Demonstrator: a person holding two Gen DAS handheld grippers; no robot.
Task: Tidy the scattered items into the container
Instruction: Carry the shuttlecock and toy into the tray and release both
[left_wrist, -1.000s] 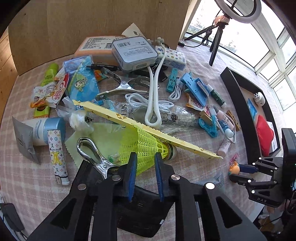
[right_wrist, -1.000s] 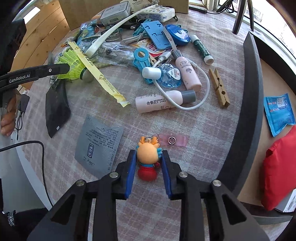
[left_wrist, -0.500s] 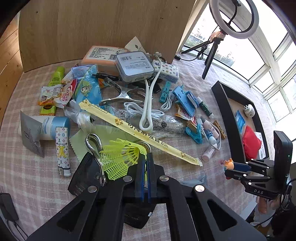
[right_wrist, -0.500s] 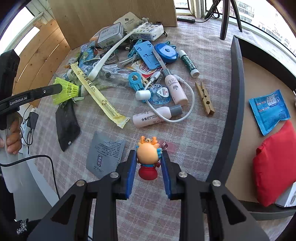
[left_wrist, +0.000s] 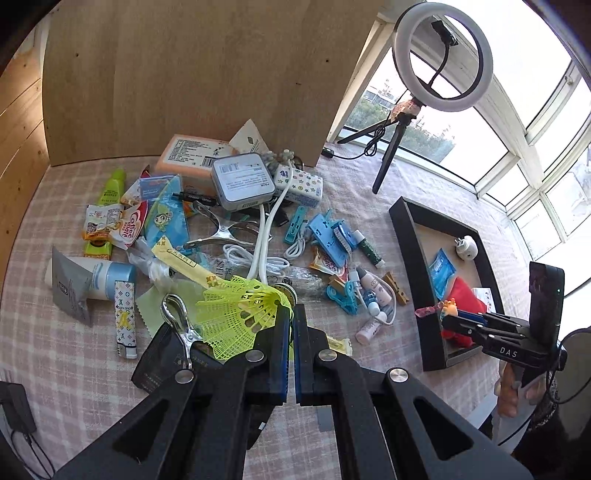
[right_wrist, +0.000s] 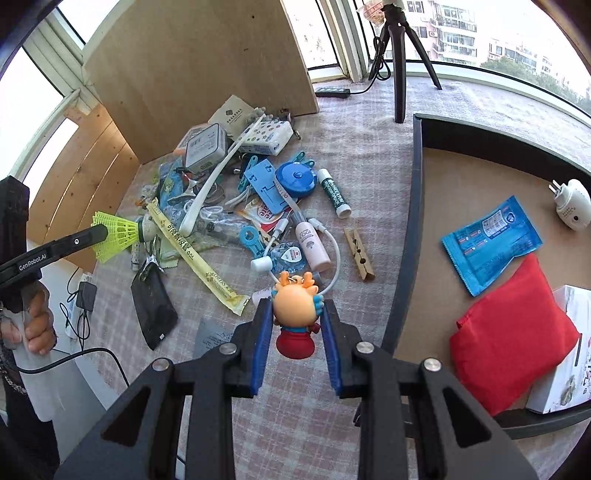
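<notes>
Both loads are off the table (right_wrist: 369, 110) now: a second ago my left gripper (left_wrist: 291, 321) was still spread around the yellow shuttlecock (left_wrist: 243, 310), and now it is clamped tight on the skirt near the cork, lifted clear of the clutter. My right gripper (right_wrist: 295, 325) has carried the orange dragon figurine (right_wrist: 295, 314) up, pinched narrow between the blue pads. So two pickups are done; what remains is the carry. The black tray (right_wrist: 415, 221) sits at three o'clock in the right view, holding a red pouch (right_wrist: 513, 332), a white box (right_wrist: 565, 369), a blue sachet (right_wrist: 491, 240) and a white plug (right_wrist: 570, 203).
</notes>
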